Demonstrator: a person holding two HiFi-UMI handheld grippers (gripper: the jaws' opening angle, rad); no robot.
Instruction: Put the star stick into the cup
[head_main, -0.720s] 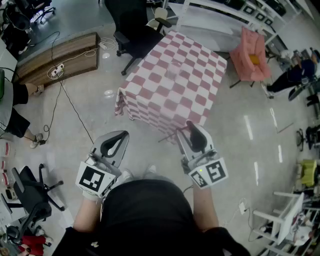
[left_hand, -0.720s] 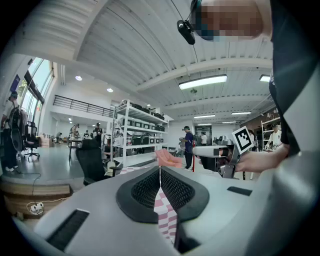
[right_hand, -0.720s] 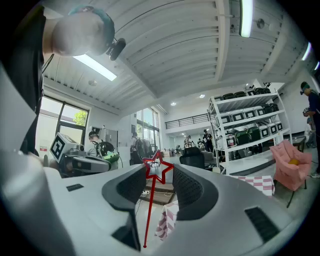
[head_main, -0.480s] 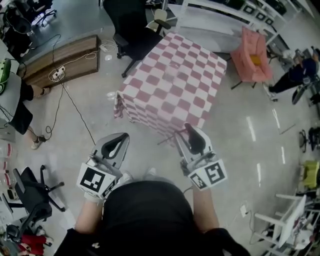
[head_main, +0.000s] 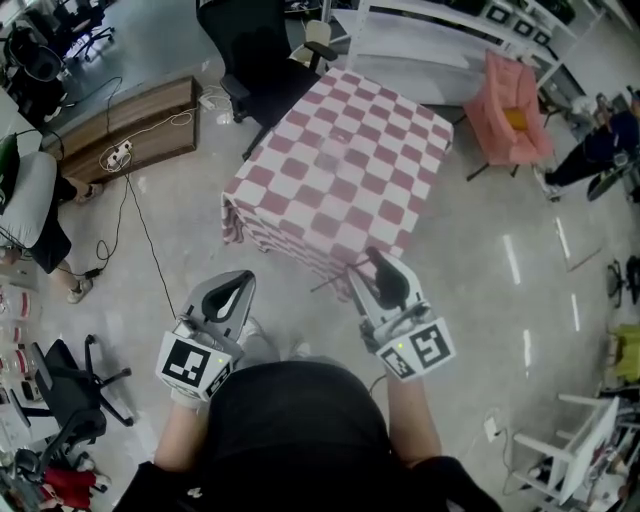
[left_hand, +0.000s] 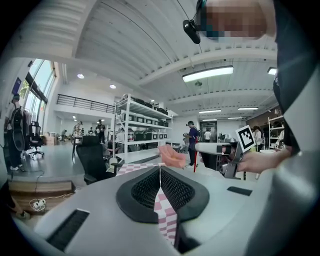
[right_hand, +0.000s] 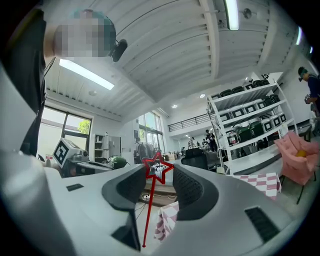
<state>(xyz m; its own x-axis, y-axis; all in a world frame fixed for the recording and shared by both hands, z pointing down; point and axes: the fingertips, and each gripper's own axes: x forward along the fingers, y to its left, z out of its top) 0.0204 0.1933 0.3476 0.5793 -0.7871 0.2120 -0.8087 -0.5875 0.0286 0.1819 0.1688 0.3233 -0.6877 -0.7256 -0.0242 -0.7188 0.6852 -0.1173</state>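
Note:
My right gripper (head_main: 385, 272) is shut on the star stick (right_hand: 157, 169). Its red outlined star sits between the two pads, and the thin red stick runs down to the gripper's base. In the head view the stick (head_main: 332, 282) pokes out to the left of the jaws. My left gripper (head_main: 229, 296) is shut with nothing in it, its pads meeting at the tip (left_hand: 160, 168). Both grippers hang at waist height over the floor, short of the table with the pink and white checked cloth (head_main: 340, 170). A faint pale spot on the cloth (head_main: 330, 158) may be the cup; I cannot tell for sure.
A black office chair (head_main: 255, 60) stands behind the table's left corner and a pink chair (head_main: 515, 100) at its right. A wooden bench (head_main: 120, 120) with cables lies at left. Another black chair (head_main: 60, 385) stands near my left side. White shelving (head_main: 450, 25) lines the back.
The table has drifted a little to the left and nearer in the head view. Both grippers keep the same pose, and the star stick stays in the right one.

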